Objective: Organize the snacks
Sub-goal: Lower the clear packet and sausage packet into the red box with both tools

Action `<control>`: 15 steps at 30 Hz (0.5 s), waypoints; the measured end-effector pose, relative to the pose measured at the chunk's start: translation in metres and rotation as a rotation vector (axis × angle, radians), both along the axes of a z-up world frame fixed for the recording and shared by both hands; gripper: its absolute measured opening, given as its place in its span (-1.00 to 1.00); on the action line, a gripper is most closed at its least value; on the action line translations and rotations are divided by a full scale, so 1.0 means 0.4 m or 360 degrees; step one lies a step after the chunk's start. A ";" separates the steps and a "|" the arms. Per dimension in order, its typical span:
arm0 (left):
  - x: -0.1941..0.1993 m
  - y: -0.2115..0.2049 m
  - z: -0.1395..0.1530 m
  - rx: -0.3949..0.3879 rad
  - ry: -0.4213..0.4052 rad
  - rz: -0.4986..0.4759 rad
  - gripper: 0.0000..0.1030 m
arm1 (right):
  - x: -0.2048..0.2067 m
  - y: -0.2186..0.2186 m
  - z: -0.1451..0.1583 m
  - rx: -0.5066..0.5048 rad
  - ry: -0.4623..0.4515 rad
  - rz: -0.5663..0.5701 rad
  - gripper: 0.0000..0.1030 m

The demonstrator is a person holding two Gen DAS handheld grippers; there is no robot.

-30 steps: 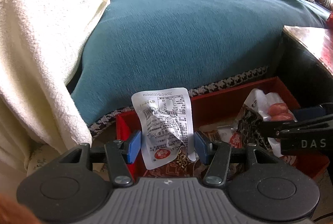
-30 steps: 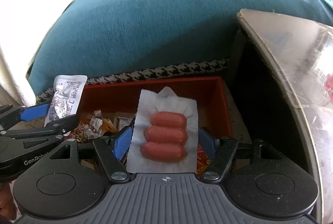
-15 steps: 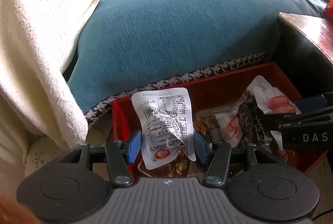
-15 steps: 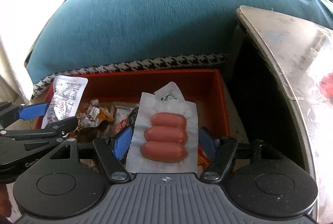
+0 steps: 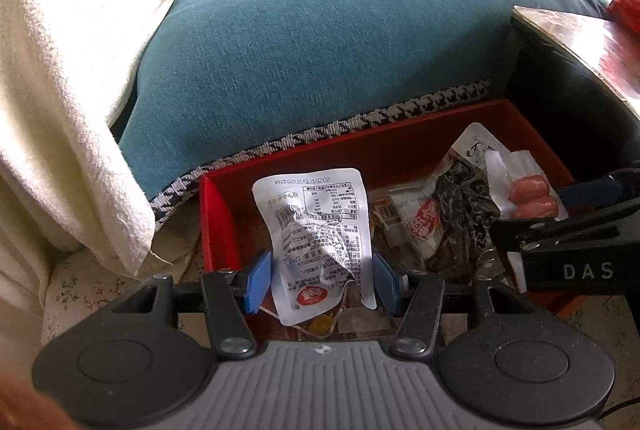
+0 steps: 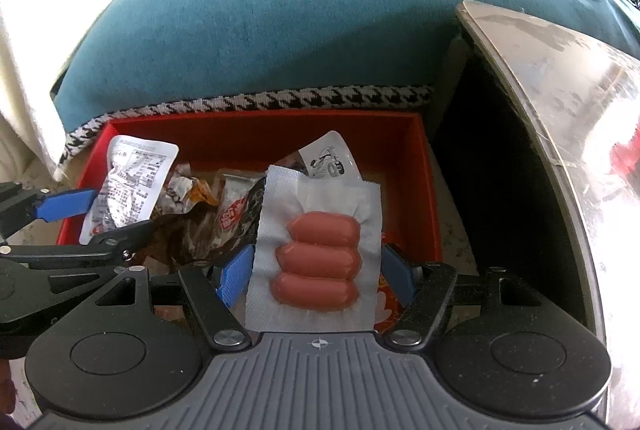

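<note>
Hovering over the red box [image 5: 404, 150], the left tool [image 5: 322, 284] clamps a white snack packet [image 5: 316, 226]; the right tool [image 6: 316, 270] grips a sausage pack [image 6: 320, 254].

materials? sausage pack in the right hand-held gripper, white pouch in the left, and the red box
Sausage pack: clear vacuum-formed plastic film, glossy, moulded tight round three sausages, with a flat crinkled rim.
White pouch: printed plastic or foil laminate, probably; creases sharply and shines.
Red box: looks like matte cardboard; thin straight walls, no gloss. Could be thin plastic.
</note>
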State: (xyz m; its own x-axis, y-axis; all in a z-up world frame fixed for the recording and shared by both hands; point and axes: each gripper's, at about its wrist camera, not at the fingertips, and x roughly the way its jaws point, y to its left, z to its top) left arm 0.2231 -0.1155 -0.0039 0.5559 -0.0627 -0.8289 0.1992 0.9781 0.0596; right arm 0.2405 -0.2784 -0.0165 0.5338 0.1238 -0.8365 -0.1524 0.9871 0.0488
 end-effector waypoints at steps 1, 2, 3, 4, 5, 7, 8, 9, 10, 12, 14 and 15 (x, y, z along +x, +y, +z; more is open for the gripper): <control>0.002 0.000 -0.001 0.0001 0.0001 -0.0001 -0.07 | 0.002 0.001 -0.003 -0.0002 0.0005 0.0001 0.47; 0.004 -0.001 -0.003 0.0004 0.0004 -0.0002 -0.07 | 0.004 0.001 -0.005 -0.0004 0.0011 0.0004 0.47; 0.006 0.000 -0.005 0.0007 0.0009 -0.0002 -0.07 | 0.004 0.000 -0.007 -0.0006 0.0015 0.0006 0.47; 0.008 0.000 -0.008 0.0011 0.0014 0.0002 -0.07 | 0.005 0.000 -0.009 -0.0009 0.0018 0.0007 0.47; 0.010 0.000 -0.012 0.0013 0.0022 0.0006 -0.07 | 0.006 -0.001 -0.011 -0.0011 0.0022 0.0006 0.47; 0.014 0.002 -0.019 0.0015 0.0034 0.0016 -0.07 | 0.007 -0.002 -0.014 -0.0010 0.0027 0.0004 0.47; 0.014 0.002 -0.022 0.0018 0.0037 0.0019 -0.07 | 0.007 -0.003 -0.014 -0.0011 0.0027 0.0004 0.47; 0.014 0.001 -0.024 0.0022 0.0039 0.0019 -0.07 | 0.008 -0.003 -0.014 -0.0011 0.0030 0.0005 0.47; 0.015 0.001 -0.026 0.0025 0.0041 0.0019 -0.07 | 0.007 -0.002 -0.015 -0.0010 0.0031 0.0005 0.47; 0.016 0.001 -0.028 0.0027 0.0041 0.0024 -0.07 | 0.007 -0.001 -0.017 -0.0014 0.0039 0.0013 0.47; 0.016 0.000 -0.031 0.0027 0.0047 0.0021 -0.07 | 0.008 0.002 -0.020 -0.0020 0.0056 0.0024 0.47; 0.016 -0.001 -0.033 0.0029 0.0049 0.0018 -0.07 | 0.009 0.004 -0.022 -0.0027 0.0063 0.0029 0.47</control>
